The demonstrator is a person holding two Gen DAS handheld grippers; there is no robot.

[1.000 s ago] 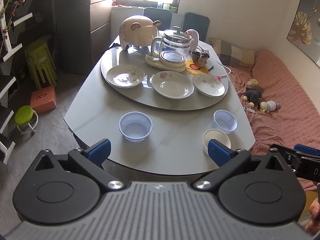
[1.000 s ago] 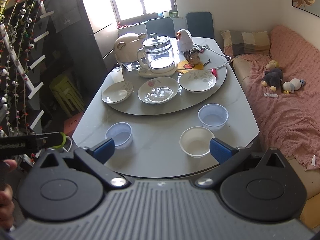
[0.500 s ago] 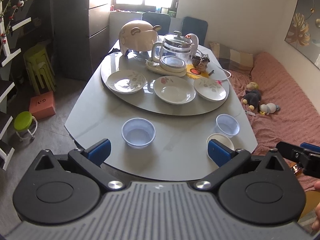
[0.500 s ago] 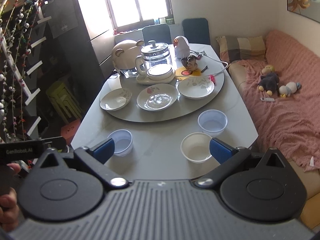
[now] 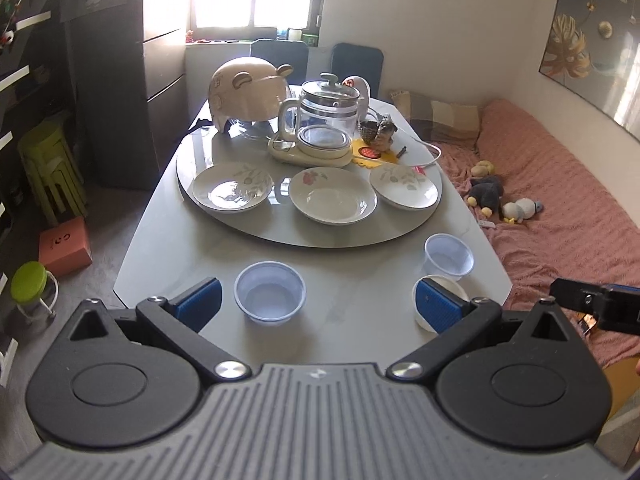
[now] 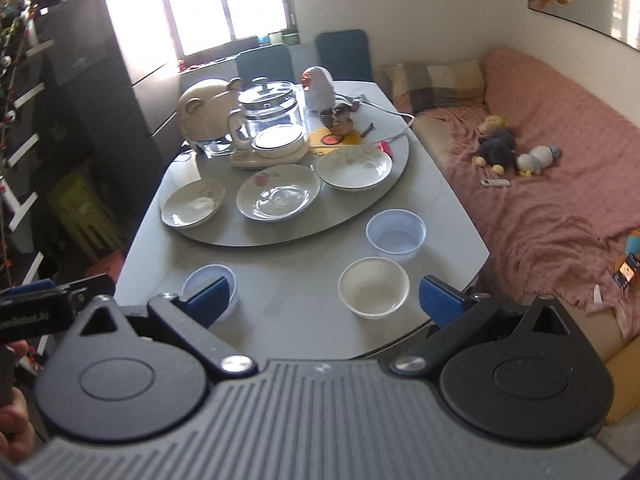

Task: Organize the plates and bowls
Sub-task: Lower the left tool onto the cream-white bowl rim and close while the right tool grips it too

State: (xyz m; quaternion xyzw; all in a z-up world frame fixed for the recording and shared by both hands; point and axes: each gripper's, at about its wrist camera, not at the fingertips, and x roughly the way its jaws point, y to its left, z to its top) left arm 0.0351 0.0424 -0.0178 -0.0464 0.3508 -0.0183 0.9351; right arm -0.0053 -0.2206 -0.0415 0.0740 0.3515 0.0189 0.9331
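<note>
Plates and bowls, table, nothing gripped.
Left gripper and right gripper both spread wide, empty; white bowl at right gripper's 12 o'clock, nearer it; three plates beyond on turntable.

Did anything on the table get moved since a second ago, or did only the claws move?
Only the claws moved. The left claw and right claw shifted slightly, so the table looks a little different in each view. Both are open and hold nothing. The three plates on the turntable, the two blue bowls and the white bowl stayed where they were.
</note>
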